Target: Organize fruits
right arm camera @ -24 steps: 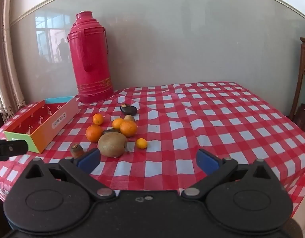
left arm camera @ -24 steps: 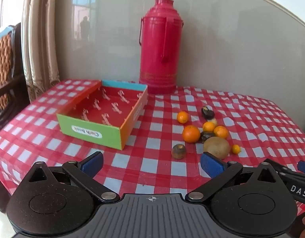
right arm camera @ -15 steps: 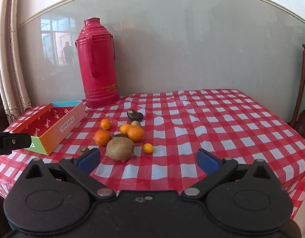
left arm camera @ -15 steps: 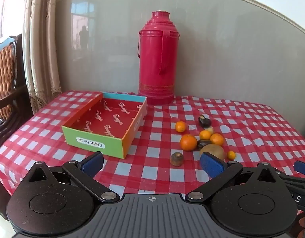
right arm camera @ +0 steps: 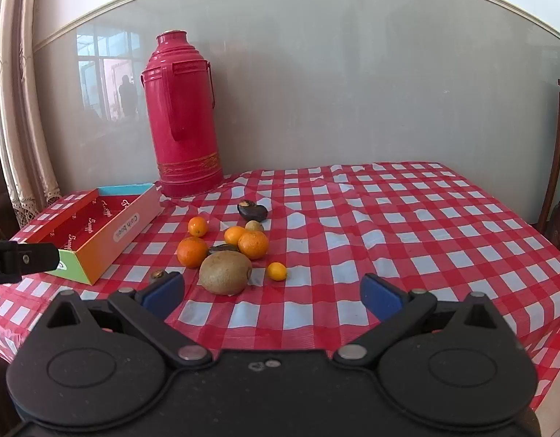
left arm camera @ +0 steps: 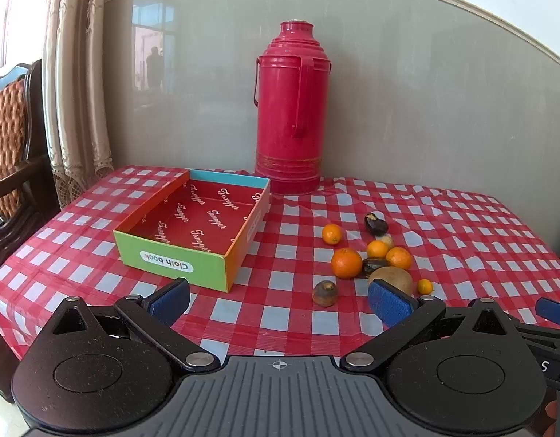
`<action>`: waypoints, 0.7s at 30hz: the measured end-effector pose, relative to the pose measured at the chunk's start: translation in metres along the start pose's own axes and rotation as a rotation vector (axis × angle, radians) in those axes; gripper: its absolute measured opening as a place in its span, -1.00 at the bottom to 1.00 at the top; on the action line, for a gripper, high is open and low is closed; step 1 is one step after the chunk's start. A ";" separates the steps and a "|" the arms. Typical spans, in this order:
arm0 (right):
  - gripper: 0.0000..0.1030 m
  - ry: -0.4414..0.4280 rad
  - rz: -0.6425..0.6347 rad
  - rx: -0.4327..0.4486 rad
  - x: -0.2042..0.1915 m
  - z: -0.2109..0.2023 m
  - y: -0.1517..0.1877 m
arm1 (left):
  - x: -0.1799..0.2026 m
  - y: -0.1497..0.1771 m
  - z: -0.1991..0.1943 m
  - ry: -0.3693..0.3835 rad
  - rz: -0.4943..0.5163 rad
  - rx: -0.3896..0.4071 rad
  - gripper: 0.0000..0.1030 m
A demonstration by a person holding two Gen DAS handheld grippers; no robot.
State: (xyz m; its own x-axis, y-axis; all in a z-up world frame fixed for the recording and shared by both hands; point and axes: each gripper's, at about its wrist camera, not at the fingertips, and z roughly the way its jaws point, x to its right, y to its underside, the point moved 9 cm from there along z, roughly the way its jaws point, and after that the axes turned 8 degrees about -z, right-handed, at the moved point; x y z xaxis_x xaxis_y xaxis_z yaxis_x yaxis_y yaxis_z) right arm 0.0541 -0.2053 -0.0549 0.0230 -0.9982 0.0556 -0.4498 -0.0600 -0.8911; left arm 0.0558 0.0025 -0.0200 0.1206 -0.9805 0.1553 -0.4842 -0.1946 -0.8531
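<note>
so far nothing sorted | left hand-held gripper (left arm camera: 279, 300) spread, empty, near table (left arm camera: 462, 218) edge | right hand-held gripper (right arm camera: 272, 293) spread, empty | fruits (right arm camera: 225, 251) clustered loose right of box (left arm camera: 192, 235), kiwi (right arm camera: 225, 272) nearest | step: approach | next: likely reach in, pinch one fruit, carry left to box

On the table (left arm camera: 98, 255), the box (left arm camera: 192, 233) lies near its left edge, fruits (left arm camera: 367, 255) clustered right of it, thermos (left arm camera: 291, 109) at the back edge
</note>
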 end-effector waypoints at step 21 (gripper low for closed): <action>0.89 0.011 -0.022 0.024 0.000 -0.007 -0.009 | -0.006 0.000 0.001 -0.009 -0.019 0.001 1.00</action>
State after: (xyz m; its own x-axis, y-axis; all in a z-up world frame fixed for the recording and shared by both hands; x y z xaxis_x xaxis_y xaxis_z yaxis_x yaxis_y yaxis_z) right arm 0.0516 -0.2043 -0.0431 0.0225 -0.9965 0.0802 -0.4279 -0.0821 -0.9001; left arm 0.0563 0.0087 -0.0213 0.1380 -0.9763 0.1668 -0.4804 -0.2133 -0.8507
